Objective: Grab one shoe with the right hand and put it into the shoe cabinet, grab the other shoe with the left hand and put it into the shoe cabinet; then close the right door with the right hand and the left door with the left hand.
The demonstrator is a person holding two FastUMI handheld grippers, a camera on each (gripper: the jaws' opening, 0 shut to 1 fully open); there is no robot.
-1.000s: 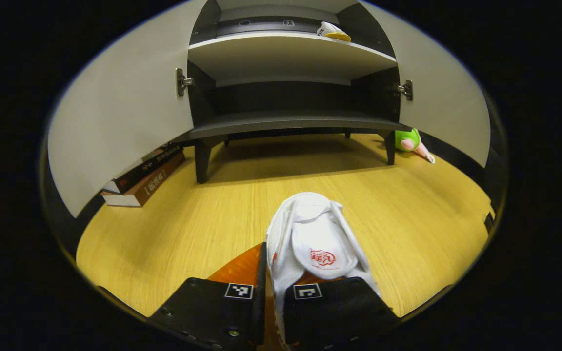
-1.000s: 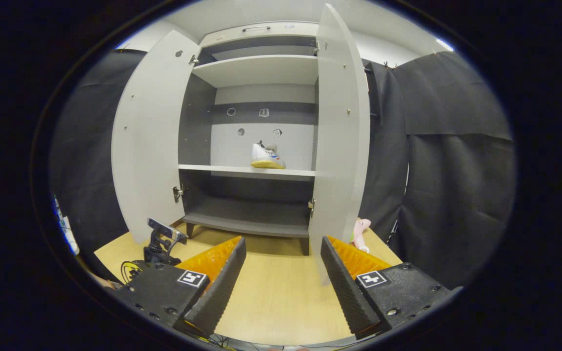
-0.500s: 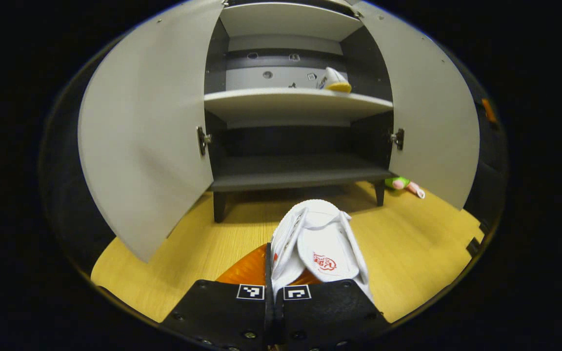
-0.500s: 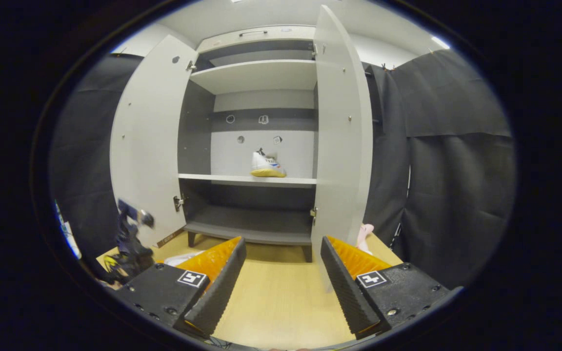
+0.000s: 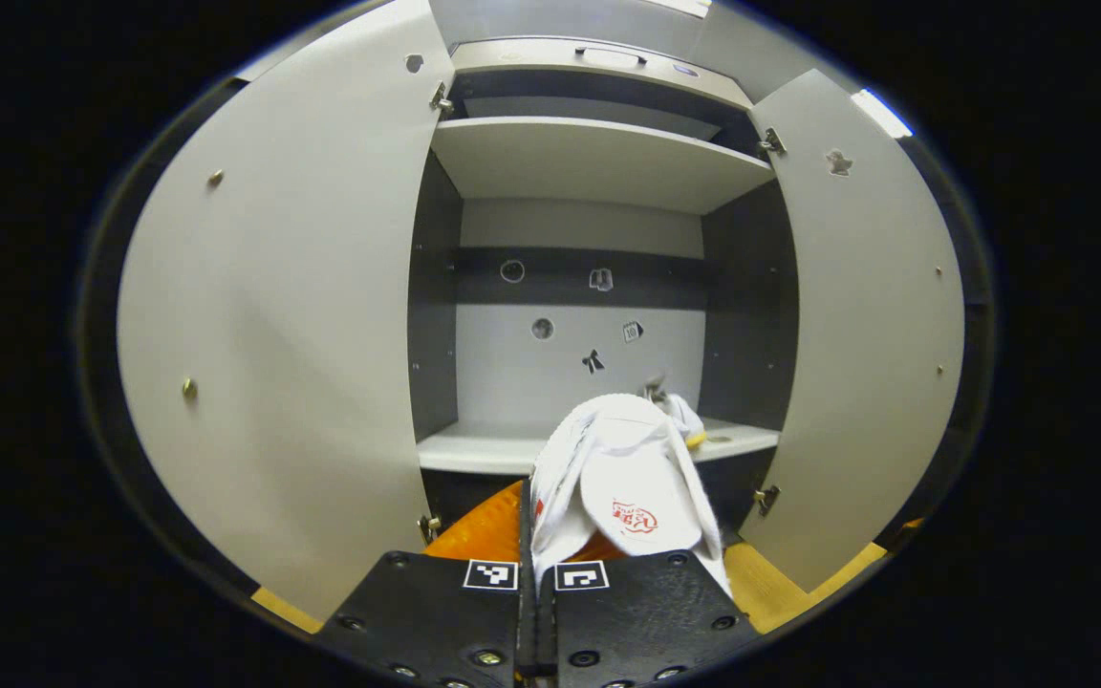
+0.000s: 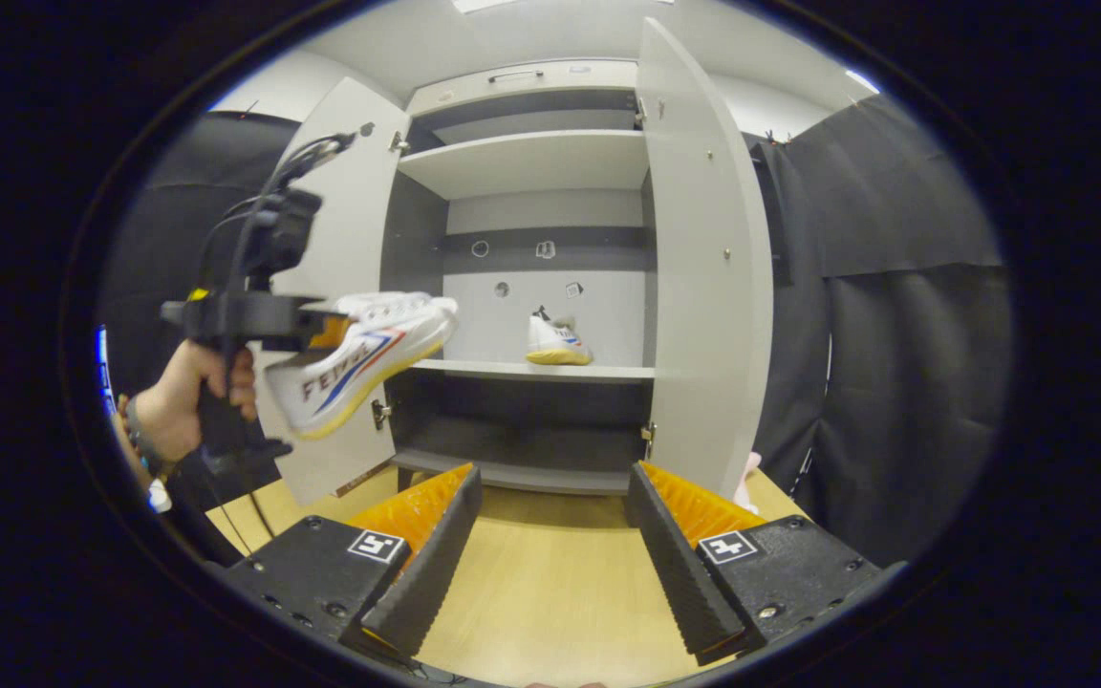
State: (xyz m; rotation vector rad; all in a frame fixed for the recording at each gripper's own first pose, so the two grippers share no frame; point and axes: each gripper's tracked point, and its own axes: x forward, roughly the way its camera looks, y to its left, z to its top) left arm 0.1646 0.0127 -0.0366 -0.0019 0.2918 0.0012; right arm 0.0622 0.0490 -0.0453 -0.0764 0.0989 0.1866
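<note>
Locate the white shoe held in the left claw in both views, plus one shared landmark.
Left gripper view: the white shoe with a red tongue logo is bottom centre, pinched in the left claw.
Right gripper view: same shoe is left of centre, held in the air before the grey left cabinet door.
Shared landmark: the white, yellow-soled shoe on the middle shelf, peeking past the held shoe.

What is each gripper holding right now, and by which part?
The left gripper is shut on the white shoe, its fingers pinching the heel-end collar, toe pointing at the cabinet. The right gripper is open, holding nothing.
</note>
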